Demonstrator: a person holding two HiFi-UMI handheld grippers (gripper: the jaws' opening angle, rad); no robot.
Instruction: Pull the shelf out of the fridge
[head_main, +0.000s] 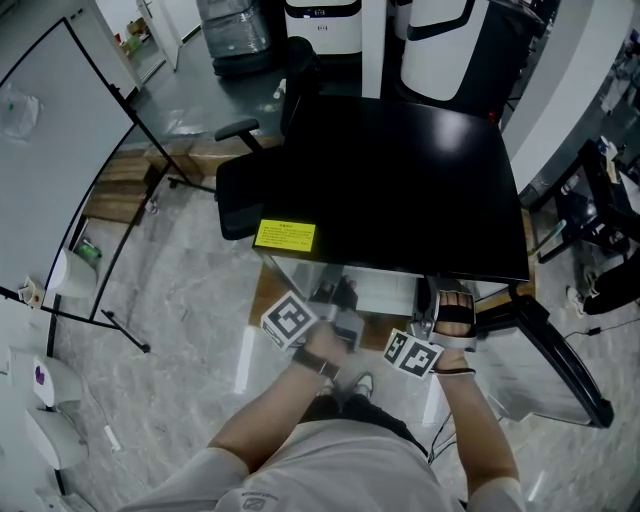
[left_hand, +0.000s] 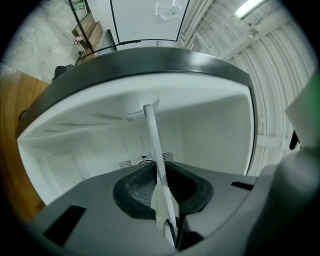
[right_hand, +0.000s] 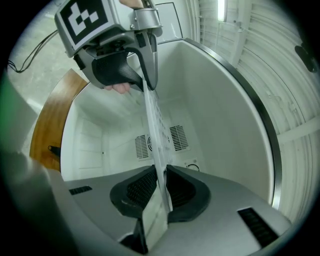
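The fridge (head_main: 400, 180) is a low black box seen from above, its open front facing me. The shelf (head_main: 385, 292) is a thin pale plate at that opening. In the left gripper view the shelf (left_hand: 152, 140) runs edge-on between the pads, and my left gripper (left_hand: 161, 186) is shut on it. My right gripper (right_hand: 162, 187) is likewise shut on the shelf (right_hand: 155, 130). Further along the same edge, the right gripper view shows the left gripper (right_hand: 148, 82) clamped on the plate. In the head view the left gripper (head_main: 335, 300) and the right gripper (head_main: 427, 298) sit side by side at the fridge front.
White fridge walls surround the shelf, with vents (right_hand: 177, 137) on the back wall. A yellow label (head_main: 284, 236) marks the fridge top. A black office chair (head_main: 250, 190) stands at the fridge's left. A black tube frame (head_main: 565, 365) runs along the floor at the right.
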